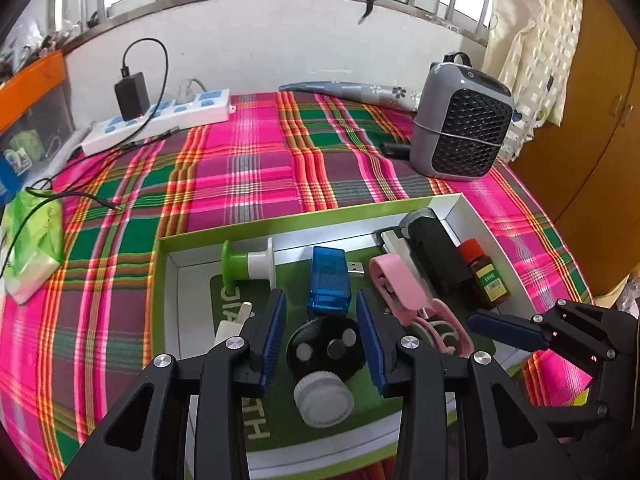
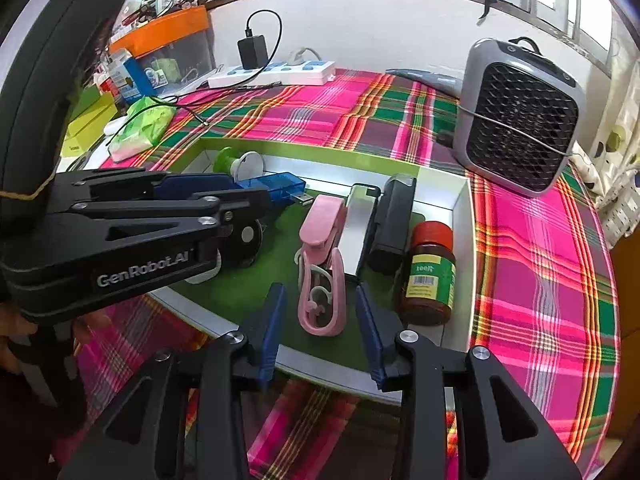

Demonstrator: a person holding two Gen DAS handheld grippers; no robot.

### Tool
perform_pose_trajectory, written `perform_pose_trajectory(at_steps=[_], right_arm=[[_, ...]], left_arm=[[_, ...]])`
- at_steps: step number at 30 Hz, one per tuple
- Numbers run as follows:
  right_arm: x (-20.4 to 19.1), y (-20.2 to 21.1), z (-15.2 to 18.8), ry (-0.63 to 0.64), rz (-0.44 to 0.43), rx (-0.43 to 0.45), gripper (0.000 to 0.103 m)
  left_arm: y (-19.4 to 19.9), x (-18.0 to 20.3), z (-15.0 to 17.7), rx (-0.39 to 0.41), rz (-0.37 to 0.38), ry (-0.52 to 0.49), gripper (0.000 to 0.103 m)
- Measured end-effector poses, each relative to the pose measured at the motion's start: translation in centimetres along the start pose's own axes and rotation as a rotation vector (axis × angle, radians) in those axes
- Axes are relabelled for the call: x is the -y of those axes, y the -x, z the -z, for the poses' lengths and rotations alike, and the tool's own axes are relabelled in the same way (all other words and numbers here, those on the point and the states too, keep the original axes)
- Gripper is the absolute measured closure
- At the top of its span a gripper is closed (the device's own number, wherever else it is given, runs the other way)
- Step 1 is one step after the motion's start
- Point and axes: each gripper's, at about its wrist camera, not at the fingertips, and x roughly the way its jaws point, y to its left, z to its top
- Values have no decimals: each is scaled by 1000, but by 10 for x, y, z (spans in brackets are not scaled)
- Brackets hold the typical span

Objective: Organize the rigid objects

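A shallow green-rimmed box [image 1: 280,224] lies on the plaid cloth and holds the objects. In the left wrist view, my left gripper [image 1: 322,320] is open over a black round piece with a white knob [image 1: 324,360], with gaps on both sides of it. Behind it lie a blue USB device [image 1: 328,280] and a green-and-white spool [image 1: 248,264]. In the right wrist view, my right gripper [image 2: 320,320] is open astride a pink folding tool [image 2: 320,272] without touching it. A brown bottle with a red cap [image 2: 430,276] and a black-and-silver device [image 2: 380,224] lie to its right.
A grey mesh-fronted fan [image 1: 464,124] stands at the back right behind the box. At the back left are a white power strip with a black charger [image 1: 160,116] and a green packet [image 1: 36,240] with a loose cable. A wooden cabinet [image 1: 600,140] borders the right side.
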Motion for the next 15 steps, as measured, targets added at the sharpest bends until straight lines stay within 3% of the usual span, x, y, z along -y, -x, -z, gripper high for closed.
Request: perform_pose_trajectory(at_steps=[15], right_arm=[[-7,32,13,-42,26,63,65]], left_arm=[[50,6,30,51,-37,22,67]])
